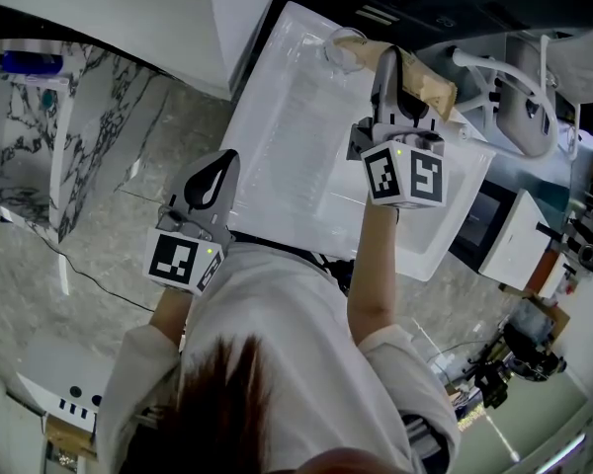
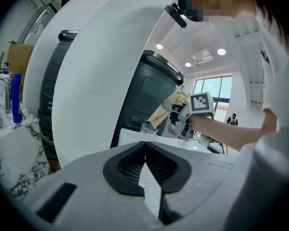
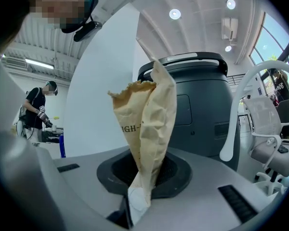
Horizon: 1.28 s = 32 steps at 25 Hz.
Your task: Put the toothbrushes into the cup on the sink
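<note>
Fingers of the right gripper (image 3: 143, 174) are clamped on the lower end of a crumpled brown paper packet (image 3: 147, 119), which projects straight out beyond them. In the head view the packet (image 1: 423, 85) is held above the far end of the white sink (image 1: 277, 156), just beside the clear cup (image 1: 343, 49). The left gripper (image 1: 213, 180) hangs at the sink's near left edge; its fingers (image 2: 130, 170) meet at the tips with nothing between them.

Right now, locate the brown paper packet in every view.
Head view: top centre, the paper packet in the right gripper, beside the clear cup.
Left gripper view: packet small, centre right, above the same cup.
Right gripper view: packet centre, clamped between the jaws.
Landmark: that cup, two views.
</note>
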Each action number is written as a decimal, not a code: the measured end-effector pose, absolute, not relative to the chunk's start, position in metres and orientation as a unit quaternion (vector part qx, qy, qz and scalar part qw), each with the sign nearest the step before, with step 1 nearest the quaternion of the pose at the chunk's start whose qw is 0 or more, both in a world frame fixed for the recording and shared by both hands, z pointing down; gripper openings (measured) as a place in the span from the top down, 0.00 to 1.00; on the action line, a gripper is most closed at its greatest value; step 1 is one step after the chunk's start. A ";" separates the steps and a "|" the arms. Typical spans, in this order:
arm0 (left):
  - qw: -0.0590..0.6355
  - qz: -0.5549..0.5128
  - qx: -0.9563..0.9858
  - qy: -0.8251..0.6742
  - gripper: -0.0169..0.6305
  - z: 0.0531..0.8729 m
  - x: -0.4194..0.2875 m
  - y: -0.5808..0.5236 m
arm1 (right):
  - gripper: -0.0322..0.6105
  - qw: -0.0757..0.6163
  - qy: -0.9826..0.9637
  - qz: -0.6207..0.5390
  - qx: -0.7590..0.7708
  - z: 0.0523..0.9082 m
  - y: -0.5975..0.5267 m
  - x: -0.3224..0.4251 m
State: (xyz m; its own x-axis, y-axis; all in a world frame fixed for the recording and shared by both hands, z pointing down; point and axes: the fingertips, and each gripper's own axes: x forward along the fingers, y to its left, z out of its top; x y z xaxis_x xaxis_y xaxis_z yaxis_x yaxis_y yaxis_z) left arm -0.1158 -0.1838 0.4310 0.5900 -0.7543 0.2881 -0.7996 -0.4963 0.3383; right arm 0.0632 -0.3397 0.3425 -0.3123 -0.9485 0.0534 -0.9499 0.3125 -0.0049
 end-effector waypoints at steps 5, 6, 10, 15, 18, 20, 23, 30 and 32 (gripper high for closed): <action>0.224 0.050 0.863 -0.451 0.95 0.432 -0.116 -0.185 | 0.87 0.025 -0.808 0.021 0.589 0.350 -0.343 0.064; 0.224 0.049 0.863 -0.451 0.95 0.432 -0.115 -0.185 | 0.87 0.024 -0.806 0.023 0.591 0.351 -0.344 0.065; 0.226 0.050 0.862 -0.451 0.95 0.433 -0.114 -0.184 | 0.87 0.030 -0.804 0.027 0.594 0.360 -0.346 0.068; 0.226 0.050 0.862 -0.452 0.95 0.432 -0.113 -0.184 | 0.87 0.035 -0.803 0.031 0.595 0.367 -0.349 0.071; 0.226 0.050 0.862 -0.451 0.95 0.432 -0.111 -0.183 | 0.87 0.038 -0.802 0.033 0.595 0.371 -0.349 0.073; 0.226 0.049 0.862 -0.451 0.95 0.431 -0.110 -0.182 | 0.87 0.039 -0.802 0.035 0.596 0.375 -0.349 0.074; 0.226 0.047 0.862 -0.451 0.95 0.432 -0.110 -0.181 | 0.87 0.036 -0.803 0.037 0.594 0.379 -0.349 0.074; 0.226 0.047 0.861 -0.454 0.95 0.431 -0.110 -0.178 | 0.87 0.043 -0.806 0.038 0.590 0.386 -0.352 0.072; 0.227 0.048 0.860 -0.454 0.95 0.432 -0.110 -0.178 | 0.87 0.045 -0.806 0.040 0.589 0.389 -0.352 0.072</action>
